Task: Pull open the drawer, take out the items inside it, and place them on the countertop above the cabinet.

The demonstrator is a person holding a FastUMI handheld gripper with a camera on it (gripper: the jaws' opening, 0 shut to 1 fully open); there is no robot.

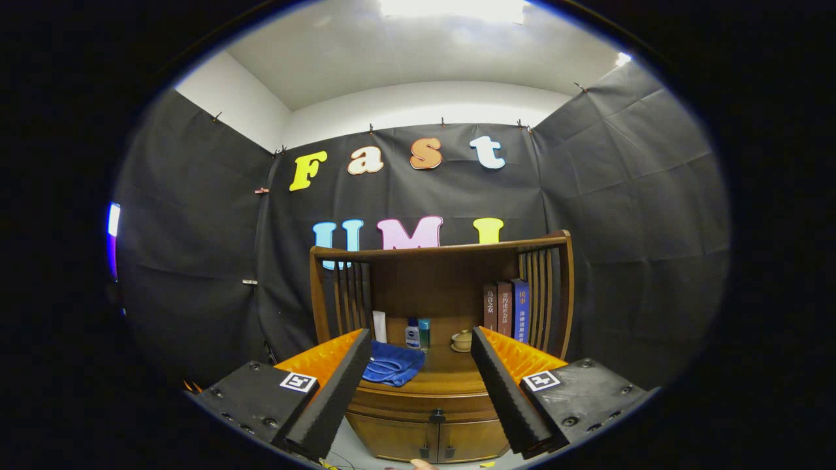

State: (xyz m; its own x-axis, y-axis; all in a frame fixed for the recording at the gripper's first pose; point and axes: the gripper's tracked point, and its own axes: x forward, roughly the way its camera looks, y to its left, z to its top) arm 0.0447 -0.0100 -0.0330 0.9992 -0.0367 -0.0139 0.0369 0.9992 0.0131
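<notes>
A wooden cabinet (424,418) stands beyond my fingers, with a shelf hutch on top. Its drawer (418,406) is closed, and a small dark knob (437,415) sits in the middle of the drawer front. Two lower doors (431,442) are closed below it. The countertop (450,375) holds a folded blue cloth (392,364). My gripper (421,391) is open and holds nothing, with the drawer knob in the gap between the fingers but well ahead of them.
On the countertop stand a white card (379,326), two small bottles (418,333), a small lidded cup on a saucer (462,340) and three upright books (506,310). Slatted wooden sides (545,294) and a top board enclose the shelf. A fingertip (423,464) shows below the doors.
</notes>
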